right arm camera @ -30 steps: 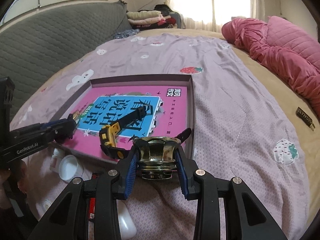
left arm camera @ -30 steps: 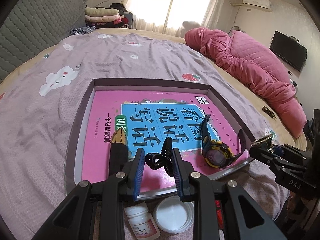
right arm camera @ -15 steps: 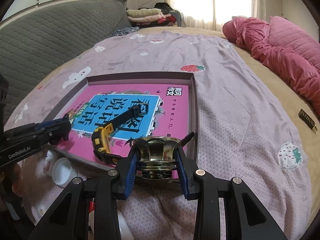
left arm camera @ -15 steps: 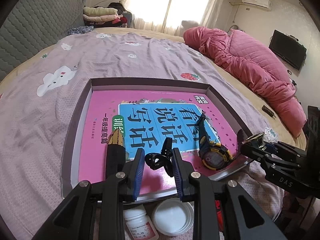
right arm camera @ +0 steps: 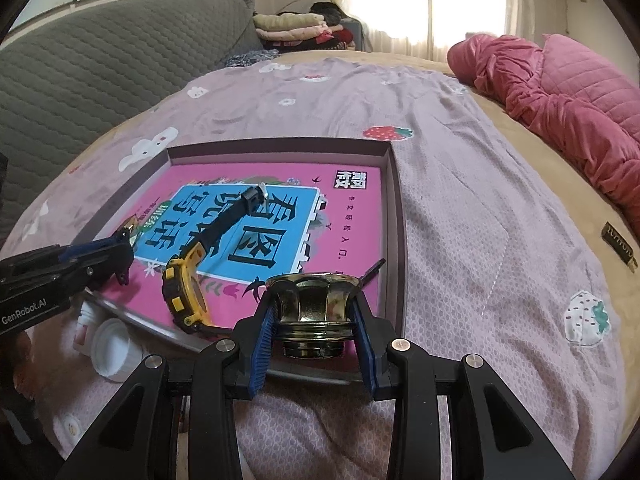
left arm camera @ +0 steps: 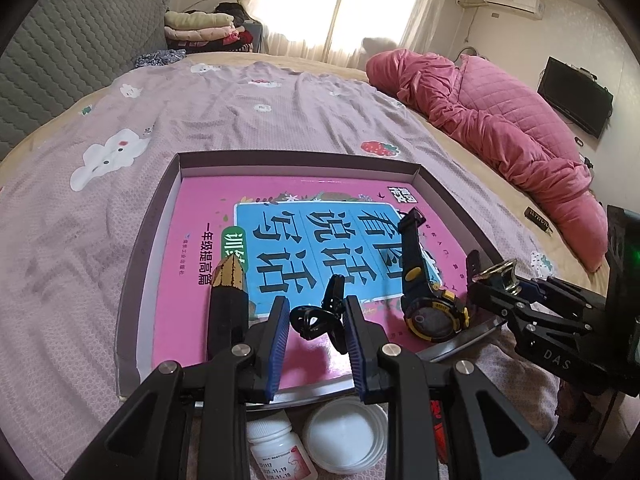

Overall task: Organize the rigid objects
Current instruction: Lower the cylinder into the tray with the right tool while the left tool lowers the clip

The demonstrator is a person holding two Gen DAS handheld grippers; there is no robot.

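Two grippers work over the shallow box (left arm camera: 148,236) on the bed. From the left wrist, the left gripper (left arm camera: 318,330) is clamped on a black hair clip (left arm camera: 316,316) above the pink book (left arm camera: 208,216) lining the box, between a black-and-gold comb (left arm camera: 228,300) and a watch (left arm camera: 424,292); a judged placing step, needing a lowering and release. From the right wrist, the right gripper (right arm camera: 314,314) pinches a brass fitting (right arm camera: 314,308) over the box's near right corner; it wants bare space beside the watch (right arm camera: 188,280).
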